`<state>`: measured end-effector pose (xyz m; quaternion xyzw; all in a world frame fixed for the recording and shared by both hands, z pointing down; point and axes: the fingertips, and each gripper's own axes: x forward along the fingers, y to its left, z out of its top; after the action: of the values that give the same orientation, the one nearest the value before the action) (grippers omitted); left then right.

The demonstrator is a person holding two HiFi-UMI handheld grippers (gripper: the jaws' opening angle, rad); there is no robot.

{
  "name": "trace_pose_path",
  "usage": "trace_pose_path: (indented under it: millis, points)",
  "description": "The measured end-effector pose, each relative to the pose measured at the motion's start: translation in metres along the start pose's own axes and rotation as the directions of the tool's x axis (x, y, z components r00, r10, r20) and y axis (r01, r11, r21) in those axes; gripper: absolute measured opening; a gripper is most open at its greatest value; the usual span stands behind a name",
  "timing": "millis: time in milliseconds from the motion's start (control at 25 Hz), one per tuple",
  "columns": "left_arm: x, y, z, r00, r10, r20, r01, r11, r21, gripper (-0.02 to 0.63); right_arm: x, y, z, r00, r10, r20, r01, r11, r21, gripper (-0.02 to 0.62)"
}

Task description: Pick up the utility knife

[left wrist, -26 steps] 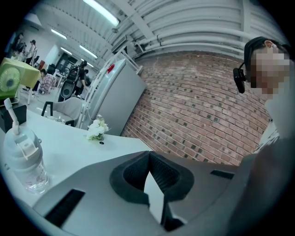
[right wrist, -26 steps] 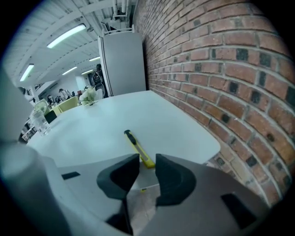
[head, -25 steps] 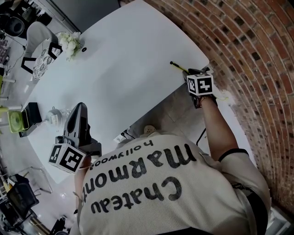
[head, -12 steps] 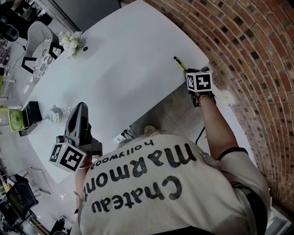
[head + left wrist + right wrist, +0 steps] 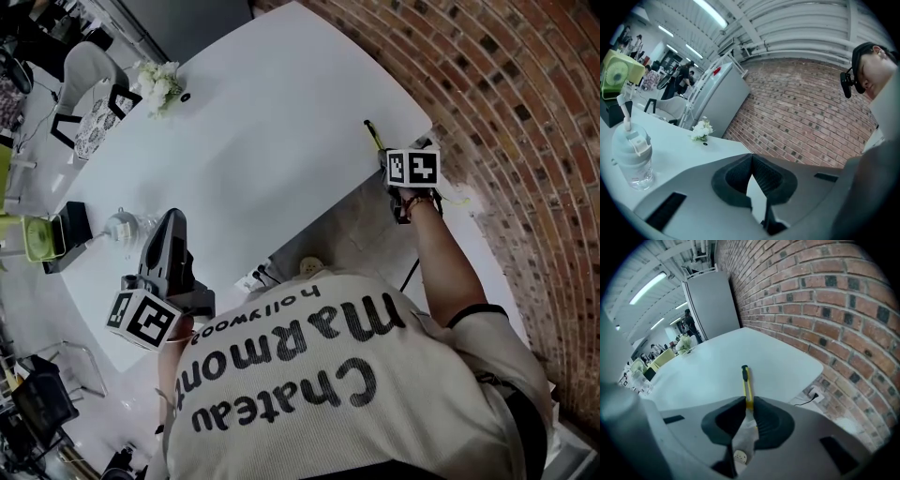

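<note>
The utility knife (image 5: 746,383) is slim and yellow with a black tip. It lies at the white table's (image 5: 253,150) near right corner, close to the edge. My right gripper (image 5: 749,401) points down at it. Its jaws are closing, and the fingertips pinch the knife's near end while the rest sticks out ahead. In the head view the knife (image 5: 373,136) pokes out beyond the right gripper (image 5: 386,152). My left gripper (image 5: 172,220) hovers over the table's left side, away from the knife. In its own view the left gripper (image 5: 751,157) is shut on nothing.
A clear water bottle (image 5: 630,154) stands left of the left gripper. White flowers (image 5: 159,82) sit at the table's far end. A green and black device (image 5: 37,236) is at the far left. The brick wall (image 5: 525,112) runs along the right, with a wall socket (image 5: 813,392) low down.
The right gripper's jaws have come together on the knife's near end. The knife's free end has swung from pointing left to pointing away along the table. The left gripper stays put.
</note>
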<state>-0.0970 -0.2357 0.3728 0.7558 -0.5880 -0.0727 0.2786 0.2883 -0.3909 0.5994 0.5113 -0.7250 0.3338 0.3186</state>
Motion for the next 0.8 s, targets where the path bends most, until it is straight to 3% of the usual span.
trace_pose_path:
  millis: [240, 480, 800]
  points:
    - [-0.019, 0.004, 0.0, 1.0, -0.025, 0.016, 0.025, 0.999, -0.024, 0.002, -0.011, 0.031, -0.023, 0.999, 0.054, 0.005, -0.054, 0.994, 0.094, 0.054]
    - [-0.039, 0.012, 0.008, 0.996, -0.092, 0.001, 0.092, 0.995, -0.043, 0.002, -0.023, 0.084, -0.053, 0.993, 0.116, 0.032, -0.121, 0.962, 0.245, 0.054]
    - [-0.076, 0.042, 0.019, 0.988, -0.151, -0.032, 0.15, 0.988, -0.022, 0.002, -0.04, 0.159, -0.077, 0.992, 0.12, 0.027, -0.123, 0.959, 0.257, 0.054]
